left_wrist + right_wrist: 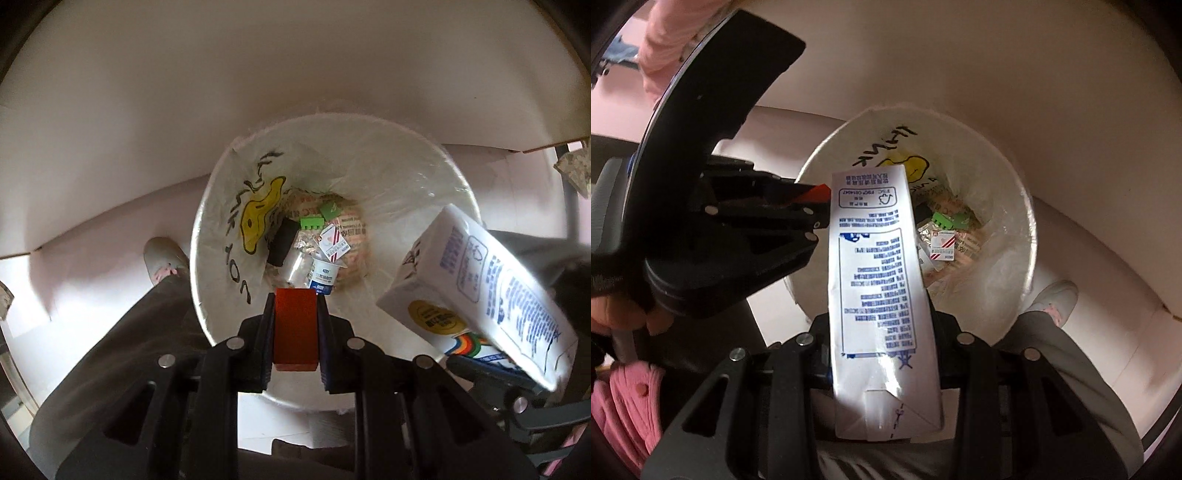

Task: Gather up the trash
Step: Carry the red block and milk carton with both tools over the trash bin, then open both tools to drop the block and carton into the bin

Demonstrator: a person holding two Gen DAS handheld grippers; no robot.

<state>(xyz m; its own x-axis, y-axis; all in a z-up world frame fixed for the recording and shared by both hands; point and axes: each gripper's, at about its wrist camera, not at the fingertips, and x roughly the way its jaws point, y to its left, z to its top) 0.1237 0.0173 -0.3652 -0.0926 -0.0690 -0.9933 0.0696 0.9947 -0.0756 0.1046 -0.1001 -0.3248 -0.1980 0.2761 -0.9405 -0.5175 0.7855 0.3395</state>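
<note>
1. Carton: white with blue print, clamped in the right gripper across its narrow sides near the folded base, and hanging over the bin's open mouth.
2. Block: red, square-edged, pinched flat between the left gripper's pads, also above the bin.
3. Handling, carton: it looks light and probably empty. The thin board walls would buckle under a hard squeeze, and the glossy skin may slip. A hold near the stiff folded end is soundest.
4. Handling, block: judged rigid and compact; flat faces give a secure hold.
5. Bin: lined with a clear bag, holding wrappers, a small cup and green pieces. A shoe stands just beside it on the floor.
</note>
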